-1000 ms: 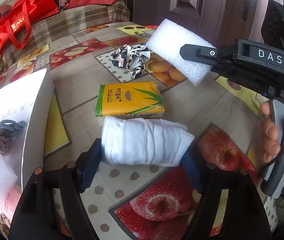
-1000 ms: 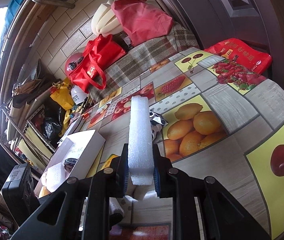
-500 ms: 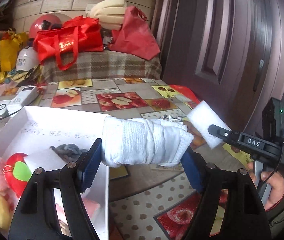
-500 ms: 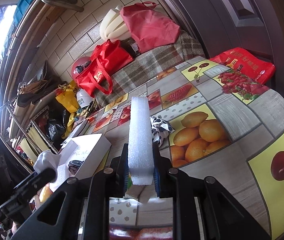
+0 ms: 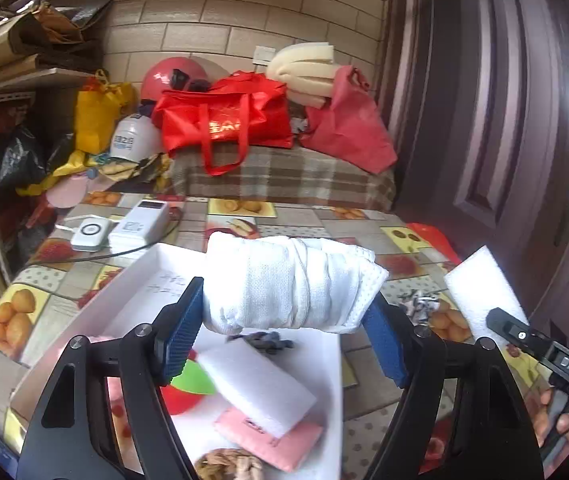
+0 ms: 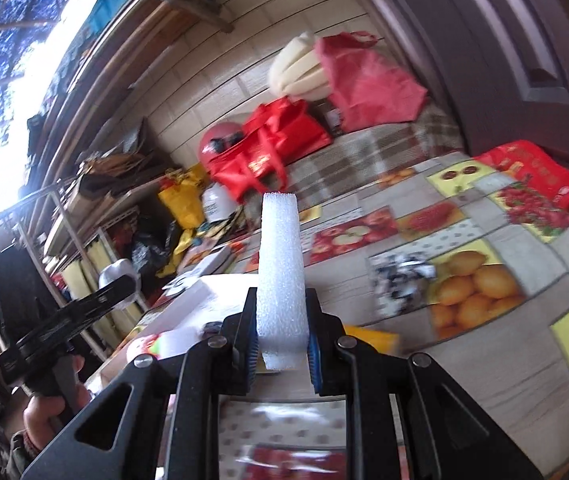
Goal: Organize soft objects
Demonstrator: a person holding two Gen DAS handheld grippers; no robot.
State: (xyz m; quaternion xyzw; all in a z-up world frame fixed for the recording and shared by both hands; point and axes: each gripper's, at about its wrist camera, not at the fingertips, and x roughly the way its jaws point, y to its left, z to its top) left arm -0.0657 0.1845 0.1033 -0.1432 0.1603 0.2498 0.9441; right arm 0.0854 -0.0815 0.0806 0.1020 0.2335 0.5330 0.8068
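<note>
Carrying the towel (image 5: 290, 282) clamped in our left gripper (image 5: 284, 320) over the box (image 5: 336, 364), foam (image 6: 280, 280) pinched in the right gripper (image 6: 280, 340), we judge release next.

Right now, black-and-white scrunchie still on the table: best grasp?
Take the black-and-white scrunchie across its bunched middle, coming from above with jaws open. It lies low and crumpled on the fruit-print tablecloth, clear of the white box, so no side gives an edge to catch. Both grippers are full now: rolled white towel, white foam block.
</note>
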